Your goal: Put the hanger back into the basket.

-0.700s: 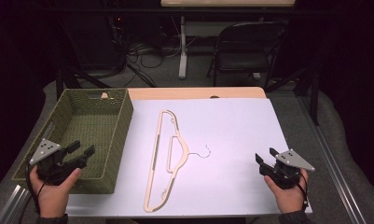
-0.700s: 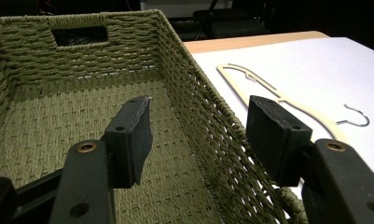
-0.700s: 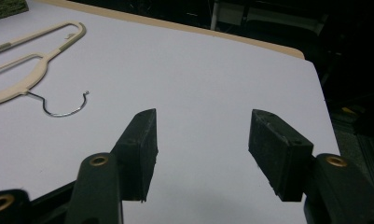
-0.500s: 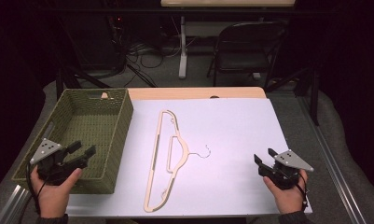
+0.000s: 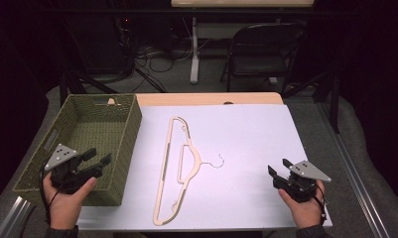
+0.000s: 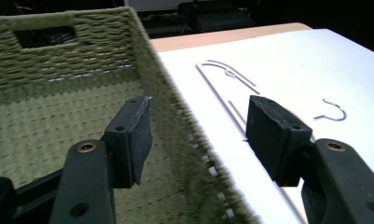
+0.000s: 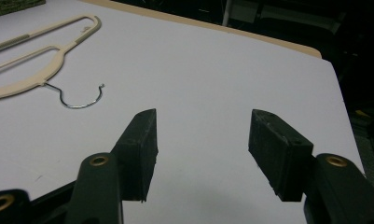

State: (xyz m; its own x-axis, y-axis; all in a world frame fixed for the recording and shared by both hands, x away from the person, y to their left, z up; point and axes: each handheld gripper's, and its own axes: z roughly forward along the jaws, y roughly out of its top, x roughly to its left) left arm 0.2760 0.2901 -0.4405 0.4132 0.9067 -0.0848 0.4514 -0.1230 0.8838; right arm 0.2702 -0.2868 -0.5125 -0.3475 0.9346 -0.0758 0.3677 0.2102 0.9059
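Observation:
A cream clothes hanger with a metal hook lies flat in the middle of the white table sheet. My left gripper hovers open over the near right wall of the green woven basket, nothing between its jaws. From the left gripper view the basket wall runs between the jaws, with the hanger beyond. My right gripper stands open near the front right of the sheet, holding nothing. The right gripper view has the hanger and its hook at the upper left.
The basket is empty inside, with a handle cut-out in its far wall. A strip of bare wooden tabletop runs along the far edge. Behind the table stand a folding chair and cables on the floor.

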